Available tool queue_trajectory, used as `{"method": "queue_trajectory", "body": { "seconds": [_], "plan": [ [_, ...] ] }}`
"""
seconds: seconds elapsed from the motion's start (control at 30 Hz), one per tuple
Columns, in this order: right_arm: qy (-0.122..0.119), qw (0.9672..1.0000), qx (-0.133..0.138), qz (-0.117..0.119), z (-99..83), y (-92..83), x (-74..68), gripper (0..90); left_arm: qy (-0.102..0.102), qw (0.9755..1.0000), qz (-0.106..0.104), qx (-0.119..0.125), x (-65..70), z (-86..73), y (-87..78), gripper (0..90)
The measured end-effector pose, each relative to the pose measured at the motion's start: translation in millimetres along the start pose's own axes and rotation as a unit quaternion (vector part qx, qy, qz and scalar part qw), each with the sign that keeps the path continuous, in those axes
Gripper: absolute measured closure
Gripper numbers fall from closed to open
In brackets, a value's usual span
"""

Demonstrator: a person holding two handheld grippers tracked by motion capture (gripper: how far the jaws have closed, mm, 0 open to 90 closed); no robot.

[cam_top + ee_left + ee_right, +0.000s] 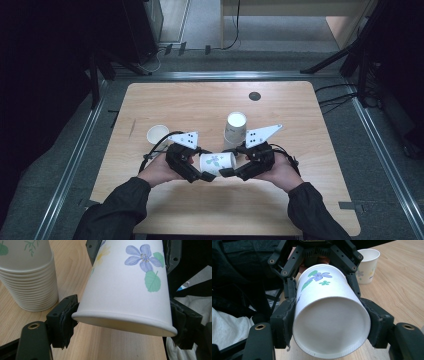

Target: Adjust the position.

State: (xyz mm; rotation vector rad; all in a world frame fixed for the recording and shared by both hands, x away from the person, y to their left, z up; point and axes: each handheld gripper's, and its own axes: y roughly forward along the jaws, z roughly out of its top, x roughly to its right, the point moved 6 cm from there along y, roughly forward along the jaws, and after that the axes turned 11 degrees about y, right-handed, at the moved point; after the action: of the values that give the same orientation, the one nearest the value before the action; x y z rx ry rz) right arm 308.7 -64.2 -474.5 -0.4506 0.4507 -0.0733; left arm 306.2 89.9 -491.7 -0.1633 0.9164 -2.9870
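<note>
Left gripper [209,176]: jaws part-closed around the rim end of the flowered paper cup [218,163]; the pads press its sides in the left gripper view.
Right gripper [226,173]: jaws part-open, clamped on the cup's base end.
Flowered paper cup: lies level between both grippers, just above the table [300,125], near its front middle.
Stack of cups [235,129]: upside down, just behind the held cup.
Single cup [157,134]: upright, mouth up, left of the stack.
</note>
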Motion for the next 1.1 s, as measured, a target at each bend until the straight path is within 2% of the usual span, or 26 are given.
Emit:
{"method": "queue_trajectory", "body": {
  "seconds": [0.67, 0.83, 0.97, 1.1],
  "plan": [
    [0.002, 1.0, -0.001, 0.004, -0.1, -0.5, -1.0, 32.9, 0.007, 1.0, 0.001, 0.0, 0.9, 1.2, -2.3, 21.3],
    [0.0, 1.0, -0.001, 0.002, -0.4, -0.2, -1.2, 29.8, 0.006, 1.0, 0.001, 0.004, 0.6, 1.5, -4.0, 21.3],
    [-0.003, 1.0, -0.005, 0.002, -1.1, 0.1, -1.7, 27.1, 0.003, 1.0, 0.0, 0.003, 0.0, 1.4, -7.0, 21.3],
    [-0.003, 0.9999, -0.008, -0.007, -2.7, -2.4, -0.3, 26.6, 0.003, 1.0, 0.008, 0.003, -1.3, 2.6, -14.3, 21.3]
  ]
}}
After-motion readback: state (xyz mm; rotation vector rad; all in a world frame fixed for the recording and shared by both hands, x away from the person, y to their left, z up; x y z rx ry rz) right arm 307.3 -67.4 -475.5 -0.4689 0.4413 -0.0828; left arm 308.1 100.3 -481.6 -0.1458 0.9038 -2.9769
